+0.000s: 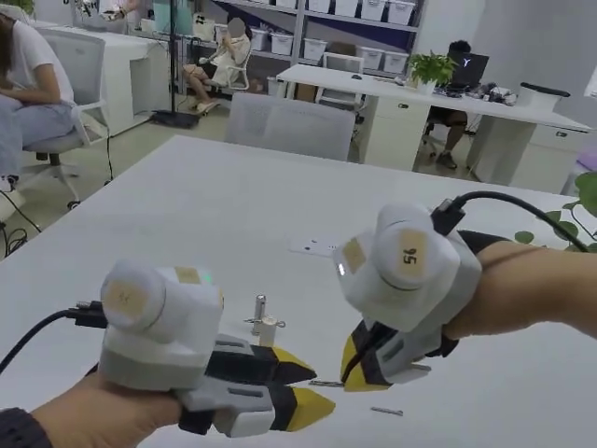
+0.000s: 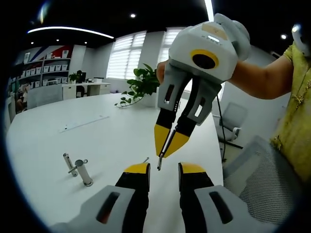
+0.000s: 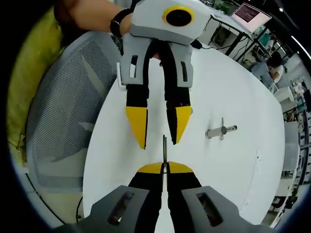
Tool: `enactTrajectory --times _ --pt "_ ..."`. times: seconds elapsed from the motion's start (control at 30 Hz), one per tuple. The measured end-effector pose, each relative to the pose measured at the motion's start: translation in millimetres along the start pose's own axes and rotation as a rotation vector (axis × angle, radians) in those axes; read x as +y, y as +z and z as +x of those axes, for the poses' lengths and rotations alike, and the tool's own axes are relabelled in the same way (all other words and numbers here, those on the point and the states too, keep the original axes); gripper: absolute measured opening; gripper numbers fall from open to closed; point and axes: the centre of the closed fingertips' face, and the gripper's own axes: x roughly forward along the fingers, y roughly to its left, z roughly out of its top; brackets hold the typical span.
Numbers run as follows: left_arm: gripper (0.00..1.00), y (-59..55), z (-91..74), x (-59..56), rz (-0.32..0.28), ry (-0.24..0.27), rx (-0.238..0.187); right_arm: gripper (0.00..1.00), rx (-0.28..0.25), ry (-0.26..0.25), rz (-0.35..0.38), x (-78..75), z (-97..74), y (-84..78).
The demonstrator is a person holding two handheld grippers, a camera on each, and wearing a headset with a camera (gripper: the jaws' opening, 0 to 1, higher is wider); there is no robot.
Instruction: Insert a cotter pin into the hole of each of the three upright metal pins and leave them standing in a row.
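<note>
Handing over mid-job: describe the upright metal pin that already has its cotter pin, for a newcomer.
On the white table, look in the gap between the left gripper and the right gripper, where two upright metal pins stand close together. It is the nearer pin, crossed by a thin cotter pin; the pin behind it looks bare.

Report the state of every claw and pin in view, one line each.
left claw, open, holding nothing.
right claw, shut on held cotter pin.
near metal pin, upright.
far metal pin, upright.
fitted cotter pin, level, through one of the two metal pins; cannot tell which.
loose thin pin, lying flat on the table.
</note>
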Motion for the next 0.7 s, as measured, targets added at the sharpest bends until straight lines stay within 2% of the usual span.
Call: enactTrajectory --times 0.13,0.37,0.7 --pt "0.16 0.6 1.2 4.5 -0.019 0.008 -0.001 0.02 -0.003 -0.002 -0.005 -0.9 -0.1 1.3" --pt "0.10 -1.4 3.7 3.3 -0.062 -0.005 0.004 0.02 -0.003 -0.005 -0.015 -2.0 0.0 1.8" --pt "0.04 -2.3 5.2 3.4 -0.087 0.000 0.006 0.02 -0.009 -0.012 -0.023 -2.3 -0.4 3.9"
